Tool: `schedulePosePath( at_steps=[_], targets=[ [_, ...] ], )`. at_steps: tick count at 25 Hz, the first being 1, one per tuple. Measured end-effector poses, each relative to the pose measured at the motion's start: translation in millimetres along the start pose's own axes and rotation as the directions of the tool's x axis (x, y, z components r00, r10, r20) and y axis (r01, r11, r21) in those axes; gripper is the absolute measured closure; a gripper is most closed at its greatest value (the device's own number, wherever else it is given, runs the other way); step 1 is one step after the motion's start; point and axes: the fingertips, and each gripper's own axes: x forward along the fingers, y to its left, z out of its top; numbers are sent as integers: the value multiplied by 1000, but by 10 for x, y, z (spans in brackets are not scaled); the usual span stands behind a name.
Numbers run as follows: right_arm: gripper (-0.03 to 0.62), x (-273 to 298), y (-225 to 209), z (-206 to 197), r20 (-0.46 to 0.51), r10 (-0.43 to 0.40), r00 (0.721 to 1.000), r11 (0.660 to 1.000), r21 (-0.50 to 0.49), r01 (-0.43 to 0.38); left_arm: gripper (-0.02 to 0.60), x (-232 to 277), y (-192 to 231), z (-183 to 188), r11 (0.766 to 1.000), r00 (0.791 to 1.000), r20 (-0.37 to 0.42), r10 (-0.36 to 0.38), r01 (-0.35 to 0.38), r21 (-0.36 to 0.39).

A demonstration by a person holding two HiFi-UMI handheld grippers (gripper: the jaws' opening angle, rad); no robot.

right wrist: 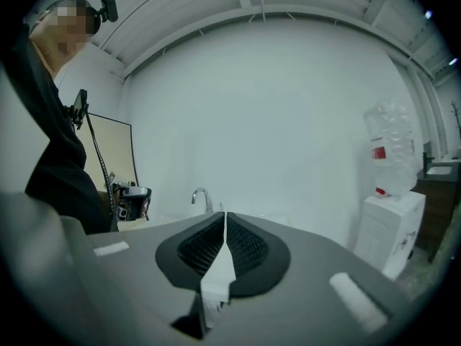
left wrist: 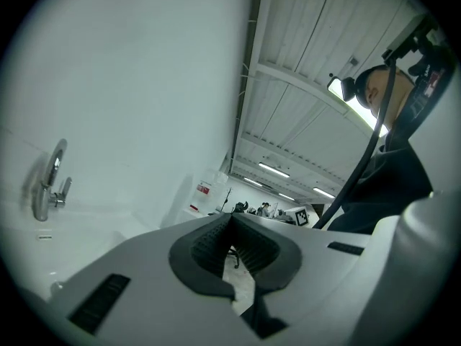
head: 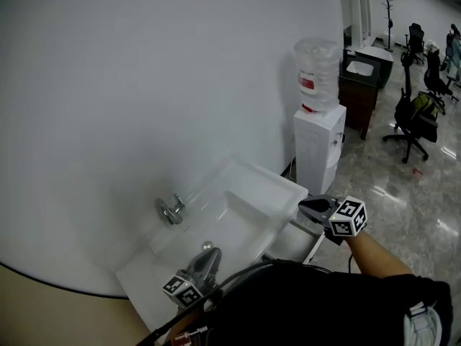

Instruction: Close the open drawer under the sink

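Observation:
The white sink (head: 268, 181) is fixed to a white wall, with a chrome tap (head: 171, 210) at its back. Below its near right corner a white drawer (head: 294, 241) stands pulled out. My right gripper (head: 303, 207) hovers just above the drawer by the sink's corner, shut with nothing in it. In the right gripper view it (right wrist: 224, 215) points level toward the tap (right wrist: 202, 195). My left gripper (head: 209, 249) is over the sink's near rim, jaws together and empty. The left gripper view has its tips (left wrist: 230, 219) aimed along the wall, tap (left wrist: 49, 182) at left.
A water dispenser (head: 319, 132) with a bottle on top stands right of the sink against the wall. Beyond it are a dark cabinet (head: 362, 85) and office chairs (head: 414, 117) on a glossy tiled floor. The person's dark clothing (head: 324, 305) fills the bottom of the head view.

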Motion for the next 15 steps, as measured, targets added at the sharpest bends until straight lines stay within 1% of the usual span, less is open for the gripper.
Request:
schedulePosePath(
  at_steps=[2,4,8,10,12,15],
  targets=[
    [583,-299,-169,-65,-4,-22,1000,1000,1,22,581,254,-190,-49,999,1000,5,-5,5,-41],
    [583,-561,-298,-164,-2,-45,999,999,19,45,581,469,-346,-123,998,1000,-6,-22,21,-60],
    [583,-950,-456,-383,6,-104,995,993,56,103,581,863,-585,-317,996,993,-87,-82,78,-40],
    [583,-1057,-536,-509,10,-137,990,988,72,136,581,1047,-656,-437,992,983,-132,-127,123,-42],
    [583,-1120,-585,-664,1,-171,985,981,89,170,581,1202,-708,-586,984,970,-173,-173,165,-63],
    [583,-1134,-559,-929,-25,-218,976,968,123,220,581,1356,-741,-824,968,938,-242,-249,231,-99]
  ],
)
